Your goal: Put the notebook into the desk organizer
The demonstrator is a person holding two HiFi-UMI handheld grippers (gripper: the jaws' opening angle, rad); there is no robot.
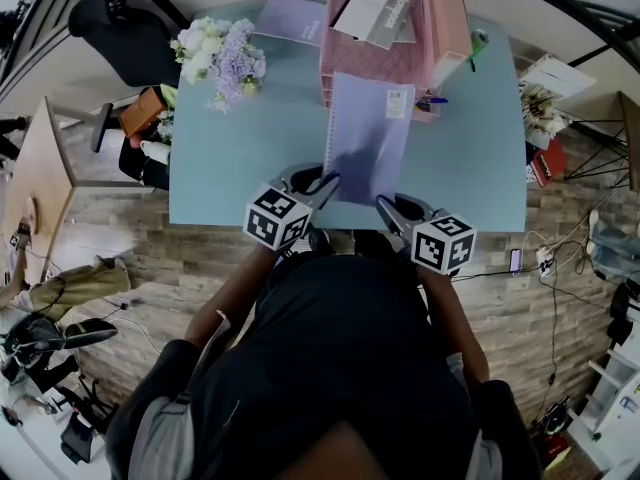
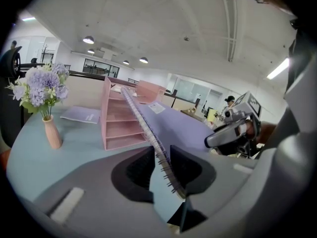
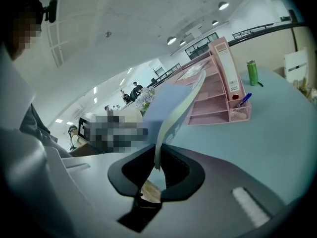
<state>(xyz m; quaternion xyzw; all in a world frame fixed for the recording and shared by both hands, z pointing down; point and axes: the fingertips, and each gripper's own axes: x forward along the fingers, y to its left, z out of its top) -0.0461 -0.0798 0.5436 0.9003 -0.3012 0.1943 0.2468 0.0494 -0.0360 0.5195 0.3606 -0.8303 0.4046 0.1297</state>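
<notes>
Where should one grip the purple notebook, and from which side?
Take the notebook by its two near corners, from the person's side: left gripper on the spiral edge, right gripper on the open edge. It is wide, thin and curves, so two grips likely suit it.

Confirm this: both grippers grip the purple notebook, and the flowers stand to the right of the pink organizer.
No. The left gripper and right gripper do grip the notebook, but the flowers stand left of the organizer; the head view shows it.
</notes>
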